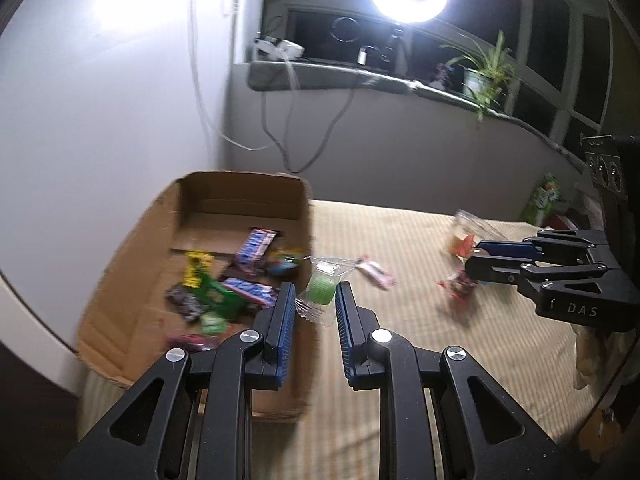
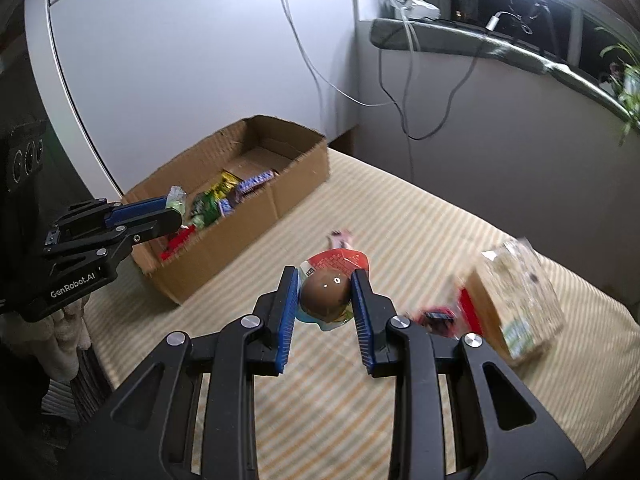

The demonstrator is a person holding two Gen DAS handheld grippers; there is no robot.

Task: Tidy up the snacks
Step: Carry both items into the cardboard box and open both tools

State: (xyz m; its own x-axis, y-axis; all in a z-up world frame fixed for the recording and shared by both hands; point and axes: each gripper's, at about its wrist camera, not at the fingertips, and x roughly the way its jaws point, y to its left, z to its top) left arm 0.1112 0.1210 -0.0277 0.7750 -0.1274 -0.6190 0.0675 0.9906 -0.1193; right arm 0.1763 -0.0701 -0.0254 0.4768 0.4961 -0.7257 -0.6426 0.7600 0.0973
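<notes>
Two grippers, each gripping a snack. Left gripper [image 1: 315, 304] closed narrow on a green round jelly cup in a clear crinkled wrapper [image 1: 321, 290], pinched by its wrapper edges between the blue ribbed pads [image 1: 285, 320], held at the near-right corner of the open brown cardboard box [image 1: 132, 264]. Wrapper's long axis across the jaws, roughly left to right, ends flared; cup's flat face toward the camera.

Right gripper [image 2: 325, 300] clamped on a brown egg-shaped chocolate in a red-and-white foil-backed pack [image 2: 326, 290], held above the beige striped tablecloth [image 2: 360, 380]. Dome facing the camera, glossy with one highlight; pack's long axis running away along the fingers, red end far, pale-blue end near. Small lettering on the white strip, too blurred to read.

Inside the box: blue-and-white bars [image 2: 256, 182], a yellow packet [image 1: 197, 268], a green packet [image 2: 204, 204], a red wrapper [image 2: 178, 240], all jumbled, lettering unreadable.

On the cloth: a pink-and-white small wrapper [image 1: 376, 272] right of the box; a red dark-printed packet [image 2: 436, 316] touching a clear bag of pale biscuits with a green label [image 2: 516, 300], tilted.

Readable: "GenRobot.AI" and "DAS" on the gripper bodies.
</notes>
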